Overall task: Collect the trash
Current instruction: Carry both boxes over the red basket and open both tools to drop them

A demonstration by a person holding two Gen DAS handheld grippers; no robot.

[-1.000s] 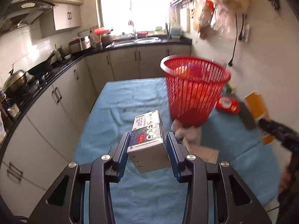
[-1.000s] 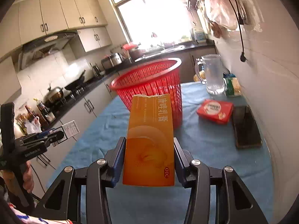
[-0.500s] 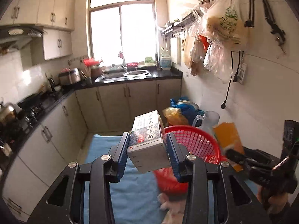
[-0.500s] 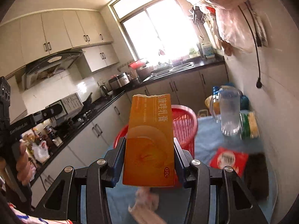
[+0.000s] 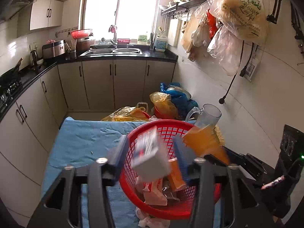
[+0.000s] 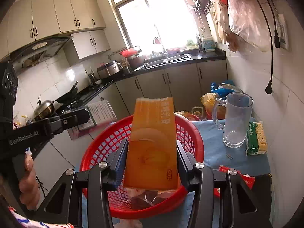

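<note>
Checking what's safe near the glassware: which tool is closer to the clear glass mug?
Right. The right tool, holding an orange box, hovers over the red basket beside the glass mug; the left tool sits farther across.

Black hand-held gripper (image 6: 151,163), blue pads (image 6: 120,161), silver screws.

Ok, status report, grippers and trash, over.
Left gripper opening, white box dropping over red basket. Right gripper gripping orange box above basket. Nothing blocking.

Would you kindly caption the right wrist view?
Right gripper holds an orange box above the red basket on the blue-covered table.
</note>
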